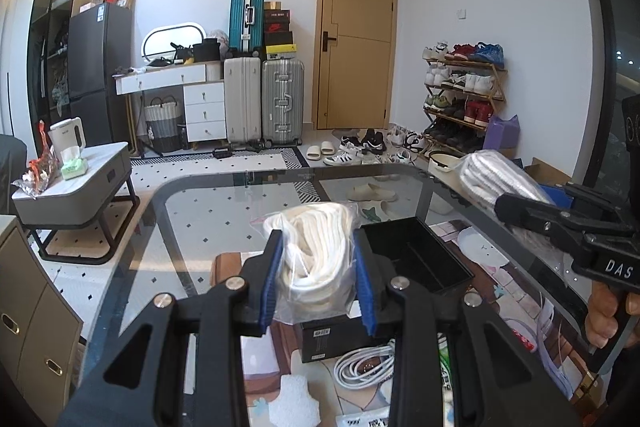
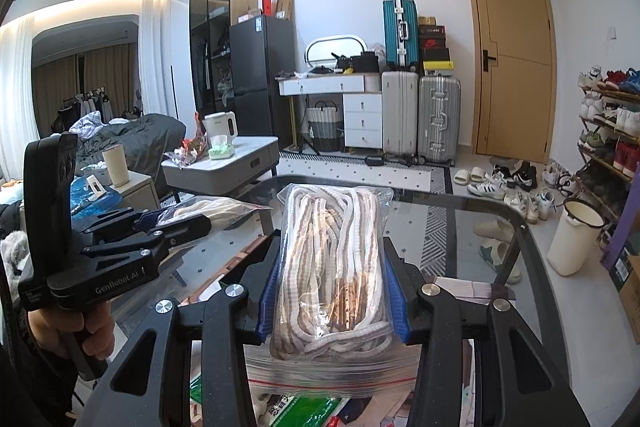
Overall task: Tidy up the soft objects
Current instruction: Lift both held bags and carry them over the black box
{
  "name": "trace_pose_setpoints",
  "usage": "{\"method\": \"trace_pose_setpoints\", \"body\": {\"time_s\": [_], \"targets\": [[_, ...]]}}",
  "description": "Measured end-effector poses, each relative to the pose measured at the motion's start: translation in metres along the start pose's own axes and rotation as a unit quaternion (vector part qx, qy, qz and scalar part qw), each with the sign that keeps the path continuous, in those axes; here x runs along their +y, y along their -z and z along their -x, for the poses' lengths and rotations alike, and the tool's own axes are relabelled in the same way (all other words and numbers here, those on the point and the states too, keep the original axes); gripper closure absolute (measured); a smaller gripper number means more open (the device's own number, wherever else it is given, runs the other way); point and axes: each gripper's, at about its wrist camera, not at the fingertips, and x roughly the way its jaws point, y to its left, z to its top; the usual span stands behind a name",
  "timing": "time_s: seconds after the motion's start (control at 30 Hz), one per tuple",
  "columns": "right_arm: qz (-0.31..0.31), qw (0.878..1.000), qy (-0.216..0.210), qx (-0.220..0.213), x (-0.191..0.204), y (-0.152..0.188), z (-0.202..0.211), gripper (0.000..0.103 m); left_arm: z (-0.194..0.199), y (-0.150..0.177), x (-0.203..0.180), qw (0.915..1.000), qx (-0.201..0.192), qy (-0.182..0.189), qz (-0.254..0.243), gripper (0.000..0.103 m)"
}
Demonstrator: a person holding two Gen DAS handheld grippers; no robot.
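My left gripper (image 1: 318,247) is shut on a clear bag of white cloth (image 1: 316,259) and holds it above the glass table (image 1: 192,227), just left of an open black box (image 1: 416,255). My right gripper (image 2: 332,259) is shut on a zip bag of white and brown rope (image 2: 332,259), held above the table. In the left wrist view the right gripper (image 1: 504,207) with its bag (image 1: 492,179) is at the right. In the right wrist view the left gripper (image 2: 200,223) with its bag (image 2: 208,211) is at the left.
Under the glass lie a coiled white cable (image 1: 364,367), a dark box (image 1: 332,339) and packets. A grey side table (image 1: 76,183) with a kettle stands left. Suitcases (image 1: 264,99), a shoe rack (image 1: 460,95) and a white bucket (image 2: 572,239) line the far side.
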Motion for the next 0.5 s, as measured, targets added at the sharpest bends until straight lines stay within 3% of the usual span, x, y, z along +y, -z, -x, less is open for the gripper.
{"method": "trace_pose_setpoints", "body": {"time_s": [0.5], "targets": [[-0.002, 0.998, 0.000, 0.057, -0.015, 0.008, -0.069, 0.058, -0.059, -0.003, -0.009, 0.9992, 0.025, -0.025, -0.017, 0.072]]}}
